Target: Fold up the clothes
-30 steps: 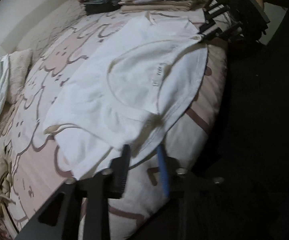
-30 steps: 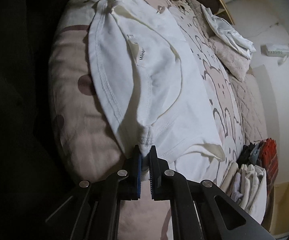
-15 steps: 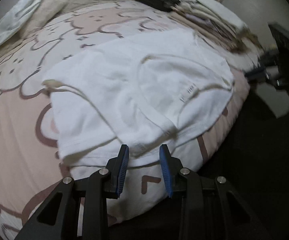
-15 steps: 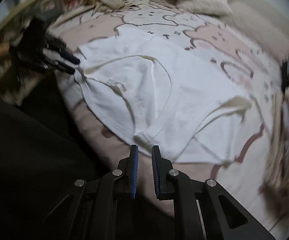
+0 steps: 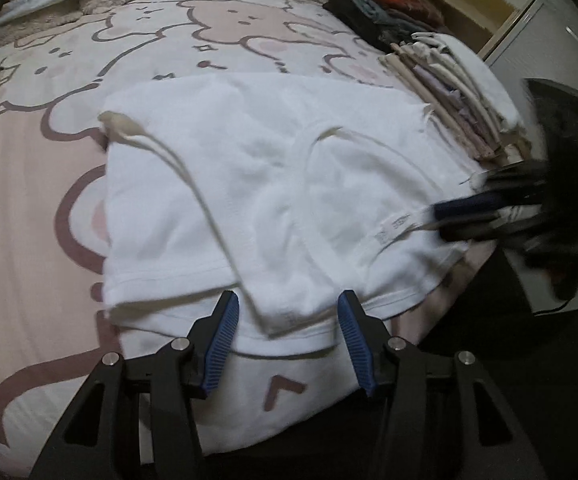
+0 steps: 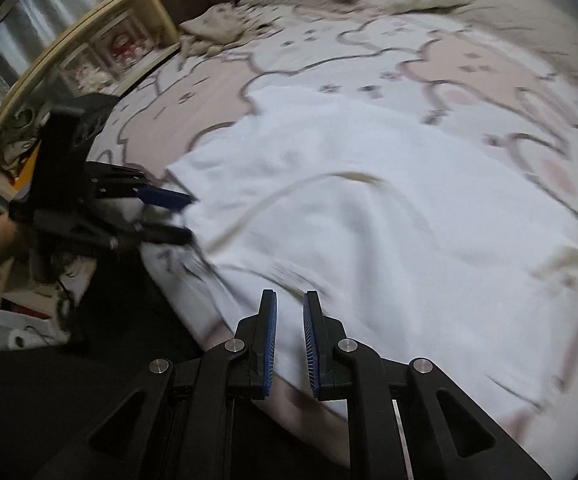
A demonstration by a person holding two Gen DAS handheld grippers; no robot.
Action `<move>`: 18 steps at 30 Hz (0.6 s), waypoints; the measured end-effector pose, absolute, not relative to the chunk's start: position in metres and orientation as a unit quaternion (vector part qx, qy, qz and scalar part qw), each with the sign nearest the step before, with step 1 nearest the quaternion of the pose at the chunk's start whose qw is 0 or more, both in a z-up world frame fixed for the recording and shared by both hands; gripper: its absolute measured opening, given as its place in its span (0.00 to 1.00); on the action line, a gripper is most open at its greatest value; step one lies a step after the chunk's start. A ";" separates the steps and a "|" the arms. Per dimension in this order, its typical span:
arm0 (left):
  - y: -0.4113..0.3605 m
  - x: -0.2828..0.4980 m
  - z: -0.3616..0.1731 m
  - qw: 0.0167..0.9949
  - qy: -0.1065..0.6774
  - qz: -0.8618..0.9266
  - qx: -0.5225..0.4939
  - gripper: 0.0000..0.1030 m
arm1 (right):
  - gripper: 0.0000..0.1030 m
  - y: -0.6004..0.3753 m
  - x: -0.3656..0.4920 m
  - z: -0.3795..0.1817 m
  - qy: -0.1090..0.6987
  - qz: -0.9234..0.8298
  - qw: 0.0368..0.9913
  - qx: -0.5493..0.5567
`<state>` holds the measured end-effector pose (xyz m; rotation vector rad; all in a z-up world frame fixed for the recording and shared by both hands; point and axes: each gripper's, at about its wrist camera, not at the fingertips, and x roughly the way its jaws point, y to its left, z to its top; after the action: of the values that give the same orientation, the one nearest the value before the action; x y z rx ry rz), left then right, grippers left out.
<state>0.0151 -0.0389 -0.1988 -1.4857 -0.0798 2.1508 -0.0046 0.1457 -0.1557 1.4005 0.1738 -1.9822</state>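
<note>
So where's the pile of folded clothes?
In the left wrist view, the pile of folded clothes sits at the upper right on the bed, just beyond the white shirt.

A white garment with cream edging is lying on a bedspread that is showing pale pink and white cartoon animals outlined in dusty mauve. The left gripper and right gripper are showing black frames with ribbed blue pads. Behind, a folded stack is showing creams and lilac beside dark grey and rust-red striped clothes.
</note>
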 end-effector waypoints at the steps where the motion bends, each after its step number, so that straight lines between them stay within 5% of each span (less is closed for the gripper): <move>1: -0.038 0.016 -0.198 0.265 -0.035 0.792 -0.549 0.50 | 0.12 0.132 -0.009 -0.162 0.066 -0.758 0.354 0.544; 18: -0.033 0.007 -0.186 0.305 -0.043 0.772 -0.556 0.50 | 0.12 0.093 -0.022 -0.188 0.012 -0.701 0.414 0.580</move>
<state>0.0075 -0.0331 -0.1863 -1.4732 -0.1140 2.0441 -0.0219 0.0932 -0.1883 1.4580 0.0313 -1.7632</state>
